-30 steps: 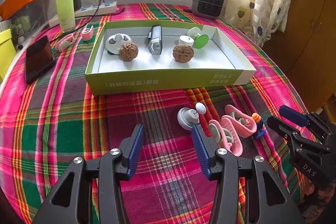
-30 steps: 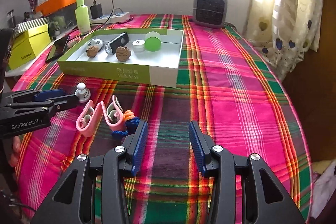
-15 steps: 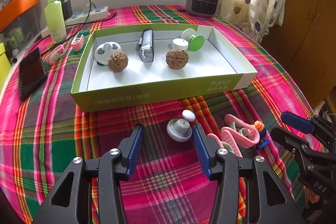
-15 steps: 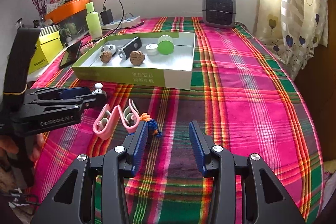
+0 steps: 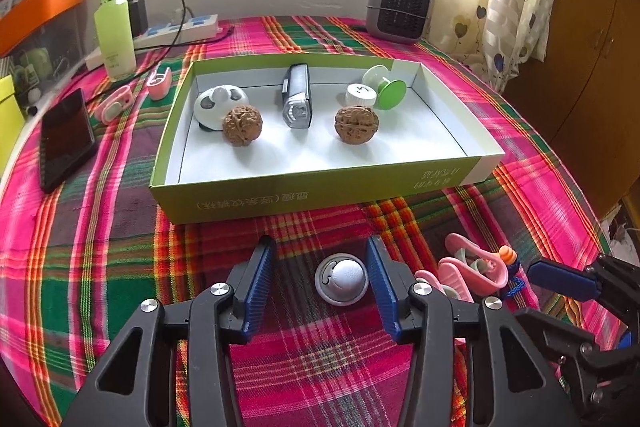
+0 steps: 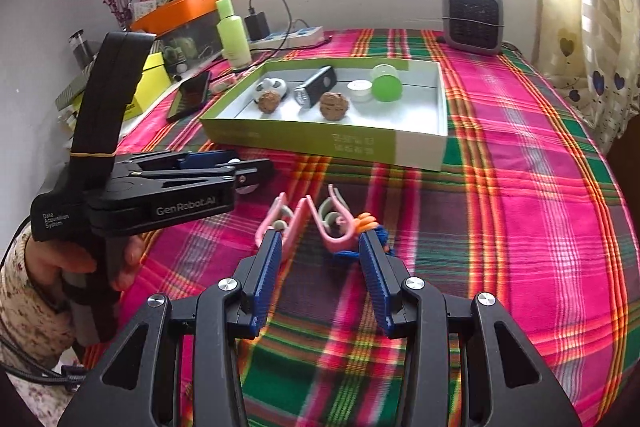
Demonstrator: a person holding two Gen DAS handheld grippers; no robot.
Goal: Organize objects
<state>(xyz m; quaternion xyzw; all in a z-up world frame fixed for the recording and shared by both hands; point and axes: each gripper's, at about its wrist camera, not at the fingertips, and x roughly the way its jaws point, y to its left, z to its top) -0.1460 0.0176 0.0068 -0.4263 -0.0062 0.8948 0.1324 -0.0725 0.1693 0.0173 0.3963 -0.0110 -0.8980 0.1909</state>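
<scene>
A green tray (image 5: 320,193) on the plaid surface (image 5: 100,267) already holds two walnuts, a flashlight and small caps. Left out: a round white knob (image 5: 341,279), sitting between the closing left tongs (image 5: 320,277) but not yet pinched, and pink clips (image 6: 304,223) just ahead of the half-open, empty right tongs (image 6: 320,267).

The left claw (image 5: 320,279) points steeply down at the bench, its blue pads closing but not yet pressing — a hand (image 6: 80,259) in a speckled knit sleeve grips its handle. The right claw (image 6: 320,267) tilts down likewise, pads parted around nothing.
</scene>
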